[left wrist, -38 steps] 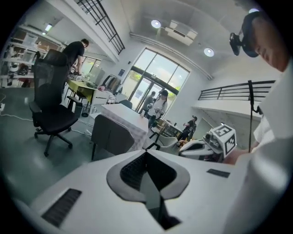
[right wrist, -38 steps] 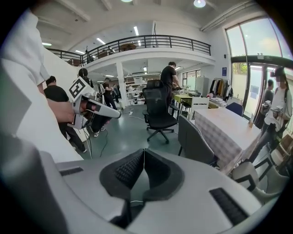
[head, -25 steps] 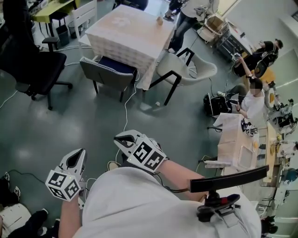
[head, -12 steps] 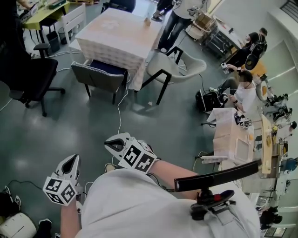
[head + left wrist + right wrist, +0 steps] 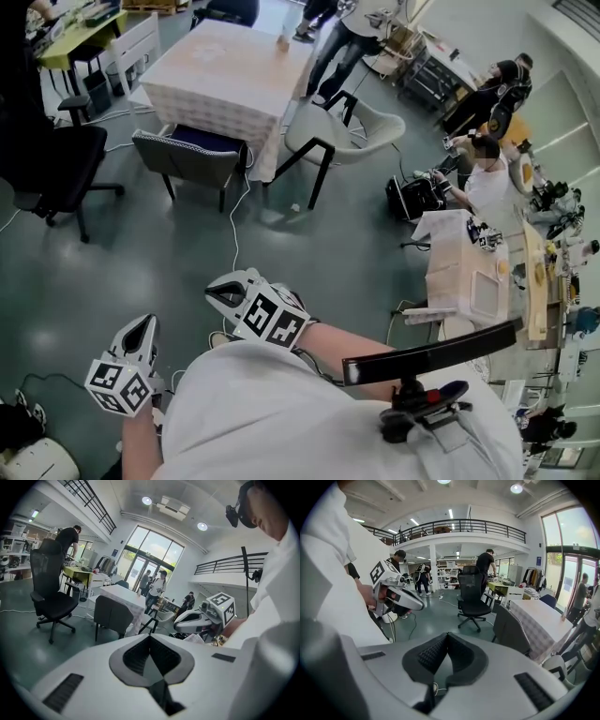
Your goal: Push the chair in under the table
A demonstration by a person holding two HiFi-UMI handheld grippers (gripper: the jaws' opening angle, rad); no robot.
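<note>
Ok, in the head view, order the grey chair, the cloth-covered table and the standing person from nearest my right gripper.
From the right gripper:
1. Grey chair, on the near side.
2. Cloth-covered table, just behind it.
3. Standing person, beyond the table's far corner.

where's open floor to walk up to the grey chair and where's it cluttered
Bare floor lies in front of the grey chair, bordered left by the black office chair; only a white cable crosses it. Crowded on the right: white chair, black bag, cluttered side table, seated person.
</note>
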